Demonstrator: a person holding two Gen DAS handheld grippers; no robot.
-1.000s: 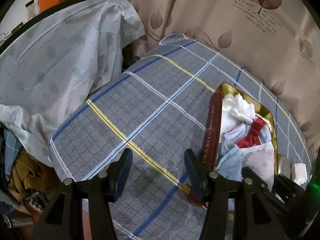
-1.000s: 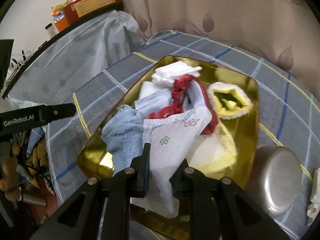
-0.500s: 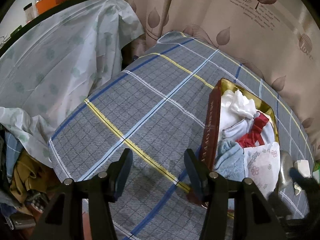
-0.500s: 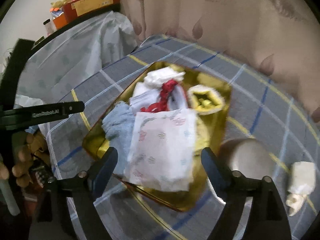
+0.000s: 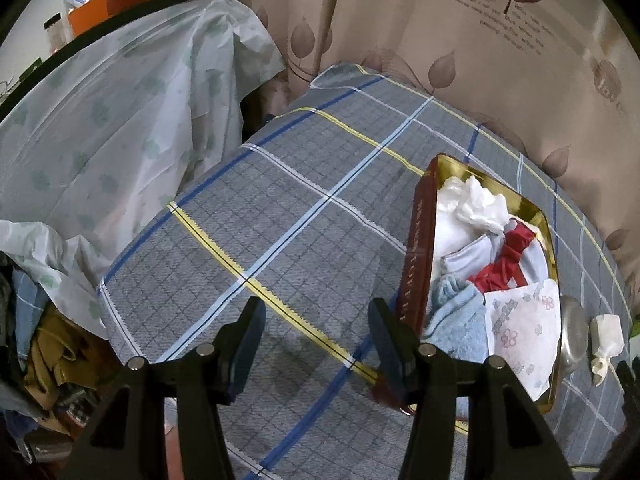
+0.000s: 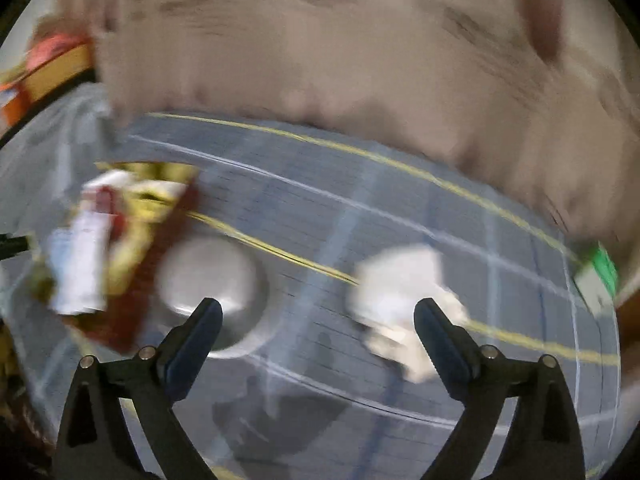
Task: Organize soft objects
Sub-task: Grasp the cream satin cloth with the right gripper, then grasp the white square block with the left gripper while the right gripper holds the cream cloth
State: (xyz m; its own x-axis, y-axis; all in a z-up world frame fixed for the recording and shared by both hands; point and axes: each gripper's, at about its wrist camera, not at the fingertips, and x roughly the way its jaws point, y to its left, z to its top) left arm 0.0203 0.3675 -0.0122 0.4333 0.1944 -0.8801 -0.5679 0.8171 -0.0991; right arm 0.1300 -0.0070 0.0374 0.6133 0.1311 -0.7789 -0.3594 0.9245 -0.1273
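Note:
A gold-lined red tin (image 5: 420, 248) on the plaid table holds several soft things: a white cloth (image 5: 478, 206), a red cloth (image 5: 504, 268), a light blue towel (image 5: 456, 320) and a white flowered cloth (image 5: 524, 328). My left gripper (image 5: 316, 340) is open and empty, just left of the tin. The right wrist view is blurred: my right gripper (image 6: 316, 320) is wide open and empty above the table, with a white crumpled soft object (image 6: 400, 292) lying close to its right finger. That object also shows in the left wrist view (image 5: 606, 334). The tin (image 6: 120, 240) sits at the left.
A round metal lid or bowl (image 6: 216, 292) lies between the tin and the white object, also in the left wrist view (image 5: 572, 336). A plastic-covered heap (image 5: 100, 128) stands left of the table. A leaf-print curtain (image 5: 460, 40) hangs behind. A green-white item (image 6: 598, 276) sits far right.
My right gripper let go of the flowered cloth, which now lies in the tin. It opened wide and swung right toward the white crumpled object. My left gripper stayed put.

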